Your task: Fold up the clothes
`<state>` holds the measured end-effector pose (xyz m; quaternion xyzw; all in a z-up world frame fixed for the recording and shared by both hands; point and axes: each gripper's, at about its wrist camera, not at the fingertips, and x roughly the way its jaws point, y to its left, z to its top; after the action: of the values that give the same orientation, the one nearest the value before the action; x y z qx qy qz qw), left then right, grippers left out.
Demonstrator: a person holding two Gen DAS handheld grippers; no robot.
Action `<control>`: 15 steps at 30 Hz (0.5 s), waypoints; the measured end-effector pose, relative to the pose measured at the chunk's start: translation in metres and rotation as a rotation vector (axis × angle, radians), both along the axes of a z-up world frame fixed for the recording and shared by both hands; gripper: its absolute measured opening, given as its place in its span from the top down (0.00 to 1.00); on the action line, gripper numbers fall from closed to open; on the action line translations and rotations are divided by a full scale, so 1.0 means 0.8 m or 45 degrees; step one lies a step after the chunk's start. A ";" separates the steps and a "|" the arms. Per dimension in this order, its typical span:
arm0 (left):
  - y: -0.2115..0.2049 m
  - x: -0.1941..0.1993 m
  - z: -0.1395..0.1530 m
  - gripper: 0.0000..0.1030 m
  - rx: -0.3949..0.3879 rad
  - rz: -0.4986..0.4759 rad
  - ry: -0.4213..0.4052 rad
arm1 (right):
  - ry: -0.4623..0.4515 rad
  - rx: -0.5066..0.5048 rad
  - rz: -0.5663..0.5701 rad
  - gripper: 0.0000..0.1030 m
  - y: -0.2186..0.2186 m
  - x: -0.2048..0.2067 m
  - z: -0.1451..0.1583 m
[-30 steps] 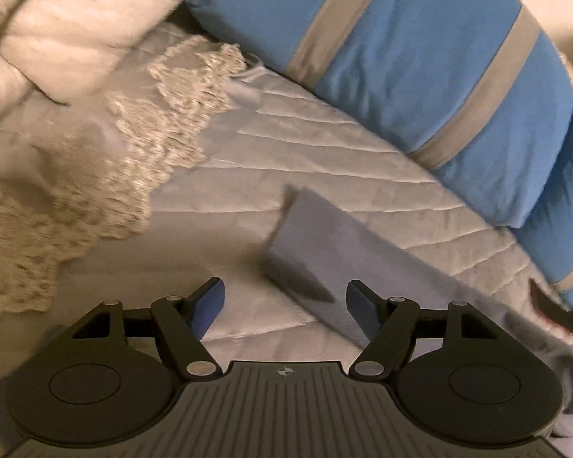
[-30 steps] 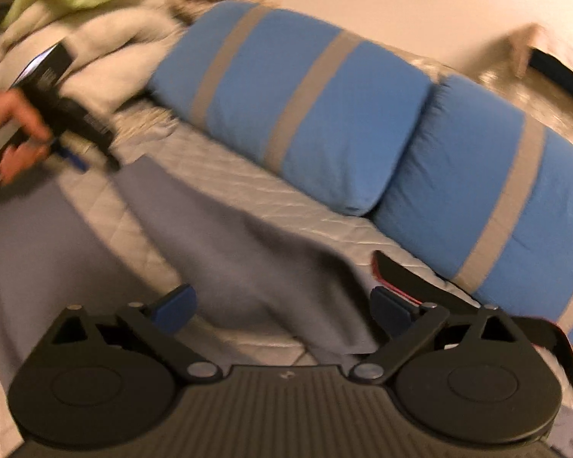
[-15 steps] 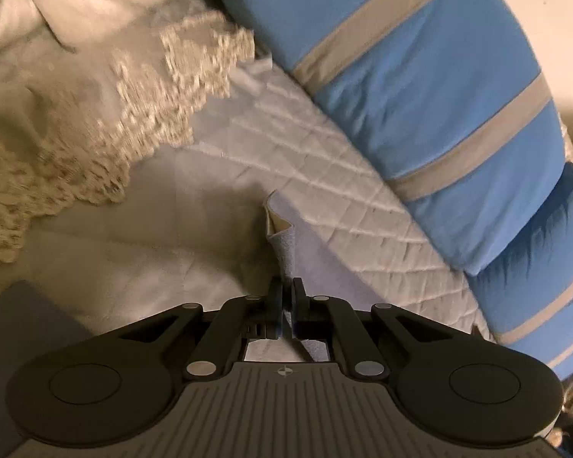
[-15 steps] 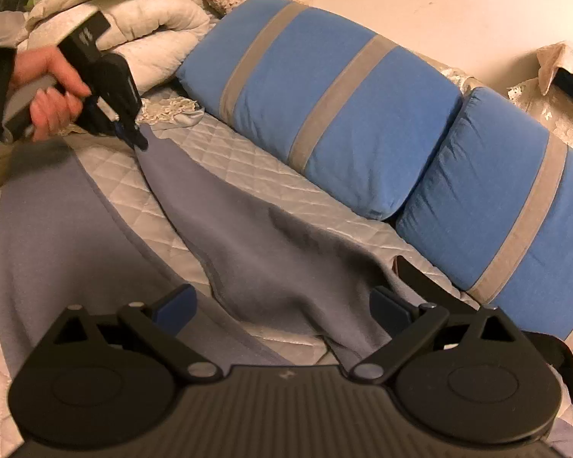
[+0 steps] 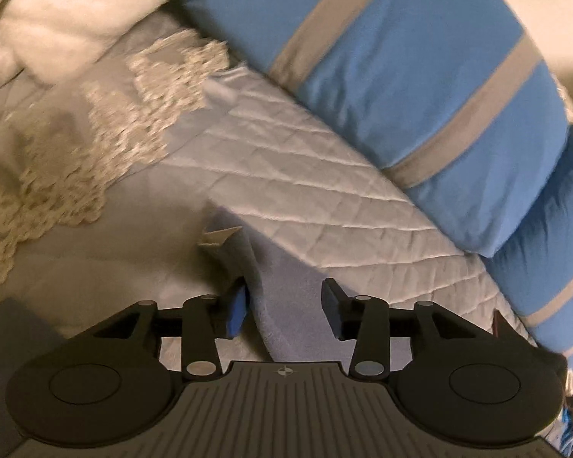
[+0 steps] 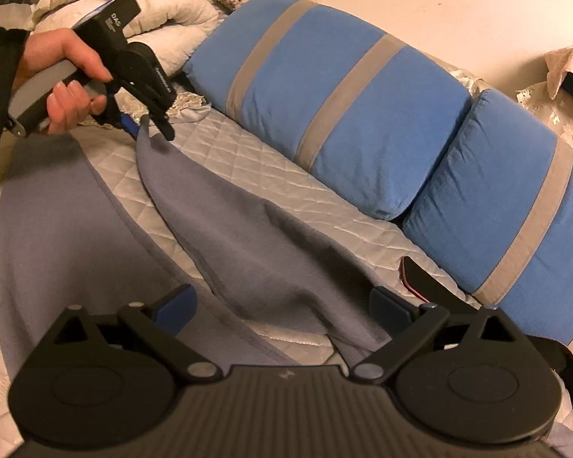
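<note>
left gripper (image 5: 284,305): jaws parted about halfway, gripping nothing. The tip of the grey garment (image 5: 282,297) runs up between the blue pads (image 5: 236,311), brushing the left pad but not pinched, as far as I can tell.
left hand (image 6: 67,76): from the other camera you can see it wrapped round the handle, tool tilted down at the garment's far corner.
right gripper (image 6: 282,305): wide open, nothing in it, hanging just over the near part of the cloth.
grey garment: spread on the bed in two long strips running away from the right gripper, quilt showing between them. The right strip narrows to a point right at the left gripper's fingers; a small pale tag (image 5: 217,236) sticks up there.
quilted bedspread (image 5: 324,191): pale, diamond stitched, under everything.
blue pillows (image 6: 324,87): two with grey stripes, along the far edge, near the garment but not touching it.
lace throw (image 5: 76,160): cream, off to the left.
bedding pile (image 6: 164,7): heaped behind the left hand, bit blurry.
</note>
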<state>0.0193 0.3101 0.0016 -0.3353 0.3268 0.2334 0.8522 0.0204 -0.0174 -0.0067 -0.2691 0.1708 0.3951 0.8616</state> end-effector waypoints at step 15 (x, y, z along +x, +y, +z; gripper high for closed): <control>-0.060 -0.007 0.033 0.54 0.401 -0.073 0.347 | 0.108 0.052 -0.013 0.15 0.001 0.019 -0.003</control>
<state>0.0140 0.2619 0.0280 -0.1538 0.4079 0.3006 0.8483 0.0355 -0.0162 -0.0092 -0.2334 0.2006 0.4050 0.8609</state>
